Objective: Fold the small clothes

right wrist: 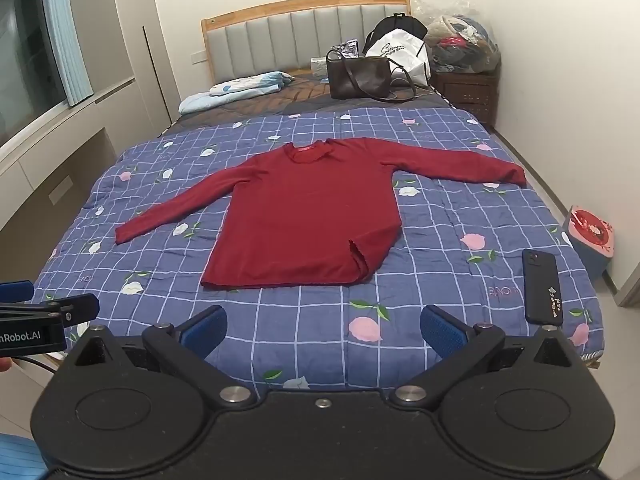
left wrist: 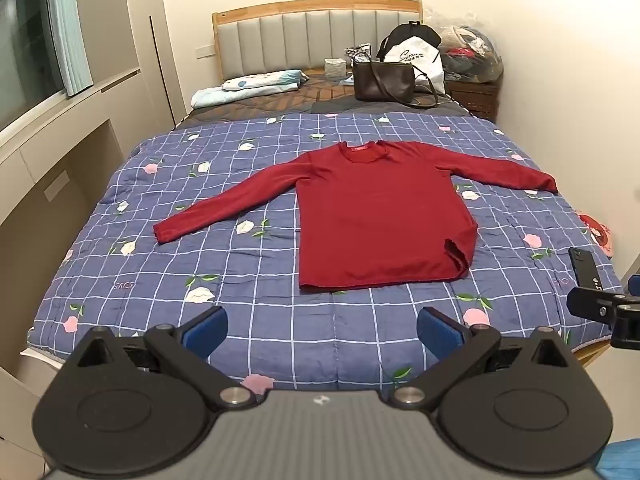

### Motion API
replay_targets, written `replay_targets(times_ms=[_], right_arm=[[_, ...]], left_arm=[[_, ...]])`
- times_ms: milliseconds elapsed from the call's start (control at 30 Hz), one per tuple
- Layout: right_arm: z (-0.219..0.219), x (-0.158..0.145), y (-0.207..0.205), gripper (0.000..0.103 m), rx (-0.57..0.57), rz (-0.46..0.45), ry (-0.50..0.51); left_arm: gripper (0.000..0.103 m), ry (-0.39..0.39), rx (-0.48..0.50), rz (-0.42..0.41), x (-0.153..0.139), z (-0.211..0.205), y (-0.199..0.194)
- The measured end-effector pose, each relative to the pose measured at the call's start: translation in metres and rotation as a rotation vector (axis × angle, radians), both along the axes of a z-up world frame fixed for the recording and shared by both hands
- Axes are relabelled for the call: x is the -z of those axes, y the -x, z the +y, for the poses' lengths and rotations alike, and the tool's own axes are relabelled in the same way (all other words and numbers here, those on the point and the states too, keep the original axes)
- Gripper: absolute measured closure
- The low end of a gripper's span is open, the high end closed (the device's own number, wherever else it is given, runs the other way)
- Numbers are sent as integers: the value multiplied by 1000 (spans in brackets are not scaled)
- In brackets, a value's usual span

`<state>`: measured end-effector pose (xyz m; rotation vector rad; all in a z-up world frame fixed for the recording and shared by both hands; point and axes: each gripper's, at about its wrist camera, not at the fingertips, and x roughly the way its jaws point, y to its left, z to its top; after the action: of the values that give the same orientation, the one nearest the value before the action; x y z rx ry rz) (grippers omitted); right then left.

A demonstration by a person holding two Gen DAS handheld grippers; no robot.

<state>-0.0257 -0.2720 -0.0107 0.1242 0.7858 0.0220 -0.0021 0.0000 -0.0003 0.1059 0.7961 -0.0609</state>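
Note:
A dark red long-sleeved top (left wrist: 380, 220) (right wrist: 304, 220) lies flat on the blue checked quilt (left wrist: 280, 320) (right wrist: 440, 216), collar toward the headboard, both sleeves spread out to the sides. Its lower right hem corner is turned over a little. My left gripper (left wrist: 322, 330) hangs open above the foot of the bed, short of the hem, holding nothing. My right gripper (right wrist: 323, 330) is open too, level with the left one and to its right, also empty. Each gripper shows at the edge of the other's view.
A black phone (right wrist: 541, 286) (left wrist: 582, 266) lies on the quilt at the right front. A brown handbag (right wrist: 360, 76), a white bag and folded bedding (right wrist: 236, 90) sit near the headboard. A wall runs along the right, cabinets and a window along the left.

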Motion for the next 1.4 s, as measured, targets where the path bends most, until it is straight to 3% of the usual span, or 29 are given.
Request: replay_targets(times_ms=[1400], right_arm=[[-7, -1, 4, 0, 5, 1, -3]], left_arm=[[0, -3, 10, 12, 1, -10, 4]])
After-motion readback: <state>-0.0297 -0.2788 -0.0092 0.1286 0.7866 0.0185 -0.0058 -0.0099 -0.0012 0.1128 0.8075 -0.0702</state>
